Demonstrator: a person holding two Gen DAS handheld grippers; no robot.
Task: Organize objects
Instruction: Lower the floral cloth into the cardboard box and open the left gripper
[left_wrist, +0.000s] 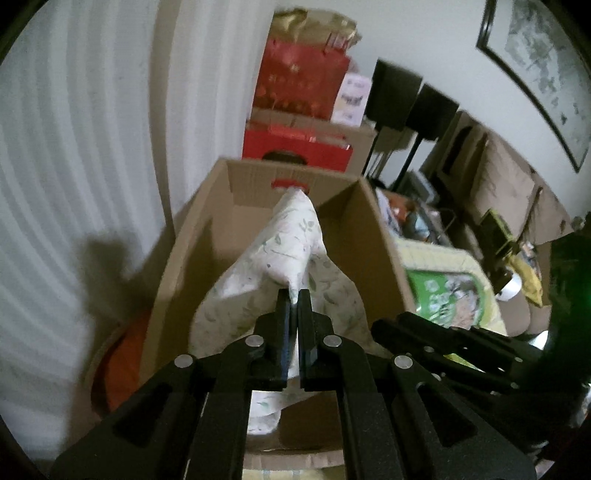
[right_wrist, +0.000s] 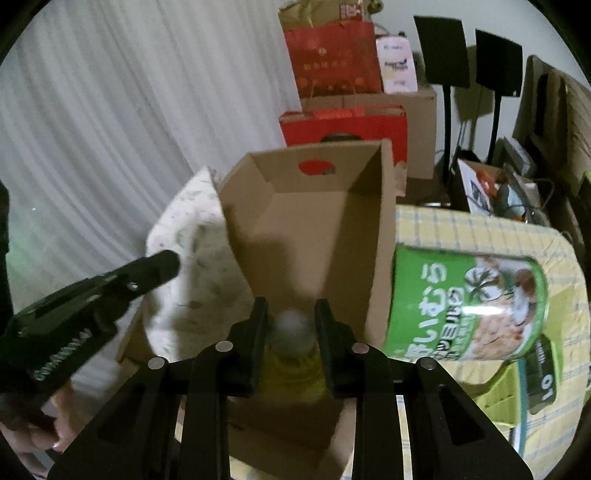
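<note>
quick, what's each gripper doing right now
Left gripper: shut on the floral cloth.
Right gripper: shut on a yellow bottle.

Floral white cloth pouch (left_wrist: 291, 240) pinched at corner, hanging over open cardboard box (left_wrist: 373, 236). Box brown, upright, oval handle cutout in far wall. Yellow bottle with grey cap (right_wrist: 291, 332) held above box's near end. Green labelled can (right_wrist: 465, 291) upright just right of box.

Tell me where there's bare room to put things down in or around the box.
Free: the cardboard box floor beyond the right gripper, up to the handle-hole wall. Crowded: left of the box, where the left gripper pinches the floral cloth, and right, where the green can crowds the yellow checked cloth.
</note>
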